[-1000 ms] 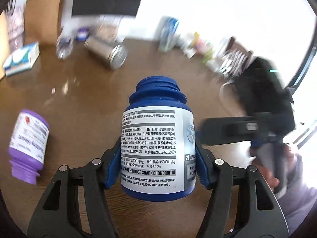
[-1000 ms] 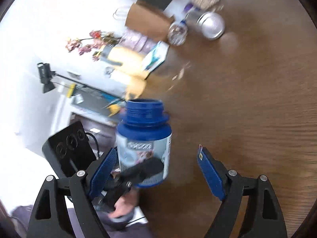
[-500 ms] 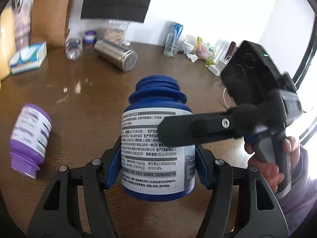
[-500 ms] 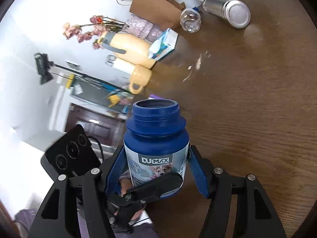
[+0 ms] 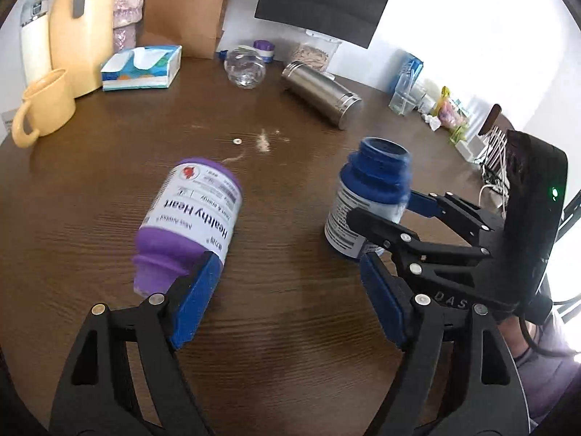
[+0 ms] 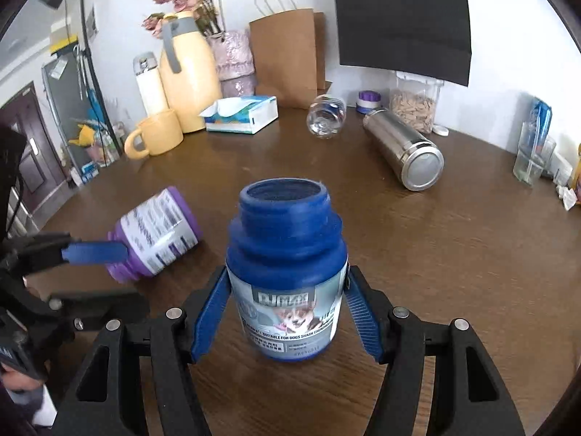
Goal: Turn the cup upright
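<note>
A blue open-mouthed bottle stands upright on the brown table, with my right gripper shut on its labelled body. In the left wrist view the same blue bottle sits at the right, held by the right gripper. A purple bottle lies on its side with its open mouth toward the left wrist camera. My left gripper is open, and its left pad is close beside the purple bottle's neck. The purple bottle and the left gripper also show at the left of the right wrist view.
At the back of the table are a yellow mug, a yellow jug, a tissue box, a paper bag, a clear jar on its side and a steel tumbler on its side. A glass stands far right.
My left gripper has let go of the blue bottle and swung left to the purple bottle. The right gripper closed on the blue bottle and now holds it upright on the table.
</note>
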`<state>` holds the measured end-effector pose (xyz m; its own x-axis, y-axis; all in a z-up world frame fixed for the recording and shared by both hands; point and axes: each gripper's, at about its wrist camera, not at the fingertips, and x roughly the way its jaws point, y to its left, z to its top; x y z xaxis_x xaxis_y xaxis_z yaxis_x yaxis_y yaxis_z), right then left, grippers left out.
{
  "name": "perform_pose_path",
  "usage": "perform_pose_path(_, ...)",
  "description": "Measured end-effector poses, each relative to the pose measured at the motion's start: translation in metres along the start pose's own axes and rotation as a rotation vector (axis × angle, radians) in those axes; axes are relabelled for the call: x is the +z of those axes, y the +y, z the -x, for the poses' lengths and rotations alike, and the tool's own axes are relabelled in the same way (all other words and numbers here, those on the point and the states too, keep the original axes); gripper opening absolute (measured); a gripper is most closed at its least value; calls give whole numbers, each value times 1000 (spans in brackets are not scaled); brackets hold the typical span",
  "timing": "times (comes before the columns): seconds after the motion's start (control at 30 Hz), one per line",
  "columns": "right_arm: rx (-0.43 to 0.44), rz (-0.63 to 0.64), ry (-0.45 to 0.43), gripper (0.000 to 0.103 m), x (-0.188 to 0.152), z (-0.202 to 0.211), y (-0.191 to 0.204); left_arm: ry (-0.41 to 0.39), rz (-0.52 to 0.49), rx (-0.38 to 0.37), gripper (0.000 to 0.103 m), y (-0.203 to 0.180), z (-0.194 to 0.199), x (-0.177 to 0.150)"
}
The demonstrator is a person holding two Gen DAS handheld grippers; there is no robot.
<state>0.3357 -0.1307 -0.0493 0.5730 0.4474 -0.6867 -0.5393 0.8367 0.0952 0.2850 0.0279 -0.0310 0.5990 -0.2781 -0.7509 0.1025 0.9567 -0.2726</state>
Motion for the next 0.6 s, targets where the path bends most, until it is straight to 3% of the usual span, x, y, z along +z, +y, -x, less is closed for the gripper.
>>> perform_pose_path(0.17, -1, -7, 92, 69, -9, 0, 4, 15, 4, -3, 78, 6, -4, -4)
perform_pose_path(0.3, -1, 2, 96, 69, -12, 6, 7, 11, -18, -15, 78, 0, 0, -6)
perform_pose_path(0.4, -22, 17, 85, 83, -10, 18, 12, 6, -23, -12, 78, -5, 7, -9)
perform_pose_path(0.47, -37, 25, 61, 85, -10, 34, 14, -1, -32, -6, 79, -10, 14, -12)
perform_pose_path(0.6, -78, 4, 32, 85, -20, 84, 12, -36, -62, 17, 95, -24, 39, -23)
